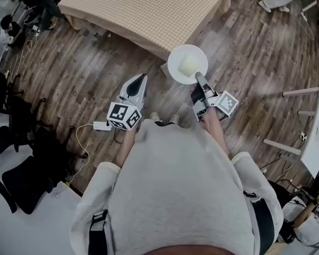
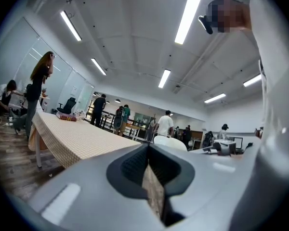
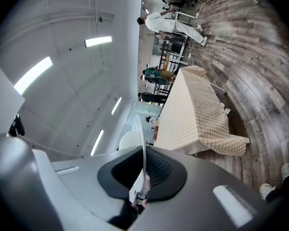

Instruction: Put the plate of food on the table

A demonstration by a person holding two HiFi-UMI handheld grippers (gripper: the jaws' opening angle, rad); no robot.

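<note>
Your right gripper (image 1: 200, 79) is clamped on the rim of the plate (image 1: 182, 61). The plate carries a pale lump of food (image 1: 190, 64) and hangs level over the floor (image 1: 244, 52), just short of the near corner of the table (image 1: 143, 9). Your left gripper (image 1: 142, 80) is pinched closed on nothing, also short of the table. The plate is in hand but not yet set down. What's left, I judge, is to carry it over the table, lower it and let go.
</note>
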